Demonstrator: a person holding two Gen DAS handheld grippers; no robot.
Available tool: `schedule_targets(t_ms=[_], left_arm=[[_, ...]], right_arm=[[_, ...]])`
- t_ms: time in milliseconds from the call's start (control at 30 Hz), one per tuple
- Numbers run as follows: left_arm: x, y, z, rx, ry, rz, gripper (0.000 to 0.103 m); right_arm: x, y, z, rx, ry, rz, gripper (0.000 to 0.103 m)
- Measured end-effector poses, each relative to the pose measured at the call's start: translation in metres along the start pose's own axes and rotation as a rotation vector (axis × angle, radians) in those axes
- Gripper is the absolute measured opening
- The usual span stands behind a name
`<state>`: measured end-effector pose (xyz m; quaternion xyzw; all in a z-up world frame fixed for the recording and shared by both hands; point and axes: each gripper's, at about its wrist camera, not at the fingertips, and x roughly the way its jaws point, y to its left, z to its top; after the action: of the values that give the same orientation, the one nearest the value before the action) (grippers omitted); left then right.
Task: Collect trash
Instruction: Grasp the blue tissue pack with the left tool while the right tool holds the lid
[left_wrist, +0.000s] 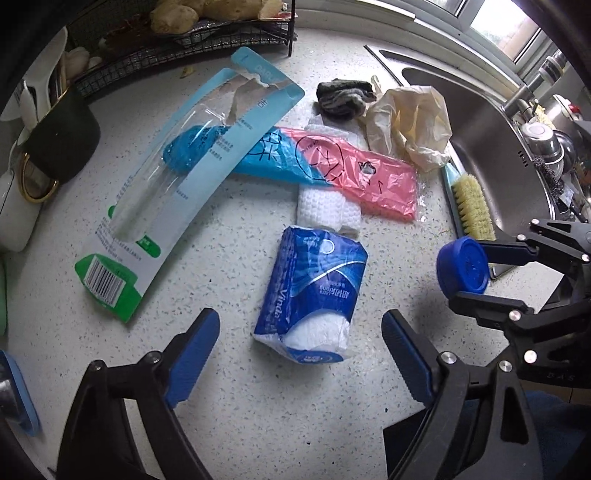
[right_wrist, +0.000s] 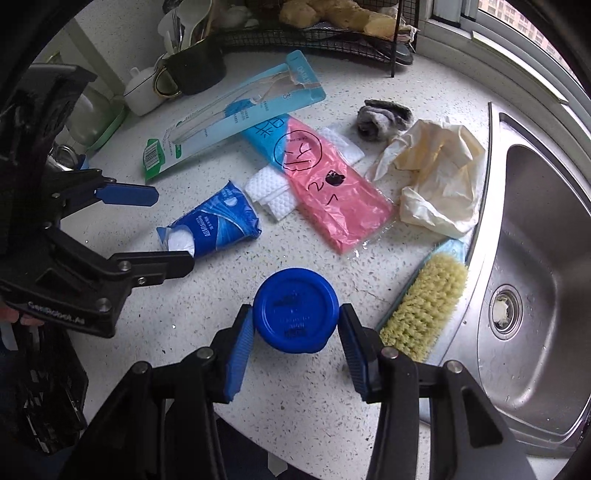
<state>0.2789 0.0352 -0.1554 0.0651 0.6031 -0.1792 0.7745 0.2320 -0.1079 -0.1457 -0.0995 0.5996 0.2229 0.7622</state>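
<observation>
Now your right gripper clamps a blue lid beside the sink, while your left gripper gapes wide just short of the tissue pack, whose long axis points away from it.

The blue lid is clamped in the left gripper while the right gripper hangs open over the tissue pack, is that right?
Not quite: the grippers are swapped. The blue lid is clamped in the right gripper, as the right wrist view shows. The left gripper is the one that hangs open over the tissue pack, seen in the left wrist view.
</observation>
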Motion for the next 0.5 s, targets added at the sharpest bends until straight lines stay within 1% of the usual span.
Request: schedule_targets(t_ms=[33, 100, 167, 233, 267, 367, 433, 500], left_arm=[[0.006, -0.001, 0.002, 0.007, 0.009, -0.003, 0.088], [0.016, -0.002, 0.005, 0.020, 0.032, -0.006, 0.077], [0.022, -0.004, 0.006, 0.037, 0.049, 0.011, 0.070], [0.022, -0.006, 0.007, 0.051, 0.047, 0.018, 0.068], [0.022, -0.006, 0.007, 0.049, 0.046, 0.016, 0.065], [0.020, -0.008, 0.008, 0.044, 0.051, 0.027, 0.052], [0.017, -0.006, 0.004, 0.032, 0.053, 0.019, 0.051], [0.015, -0.010, 0.000, 0.031, 0.050, 0.031, 0.046]], right_arm=[[-0.002, -0.003, -0.003, 0.005, -0.001, -0.001, 0.043], [-0.001, -0.002, -0.003, 0.019, 0.001, 0.000, 0.043], [0.000, -0.001, -0.002, 0.032, 0.001, 0.001, 0.043], [-0.002, -0.003, -0.003, 0.042, -0.007, 0.002, 0.043], [-0.002, -0.003, -0.002, 0.046, -0.011, 0.005, 0.043], [-0.005, -0.005, -0.003, 0.054, -0.019, 0.012, 0.043], [-0.006, -0.004, -0.003, 0.052, -0.024, 0.010, 0.043], [-0.008, -0.004, -0.004, 0.048, -0.030, 0.004, 0.043]])
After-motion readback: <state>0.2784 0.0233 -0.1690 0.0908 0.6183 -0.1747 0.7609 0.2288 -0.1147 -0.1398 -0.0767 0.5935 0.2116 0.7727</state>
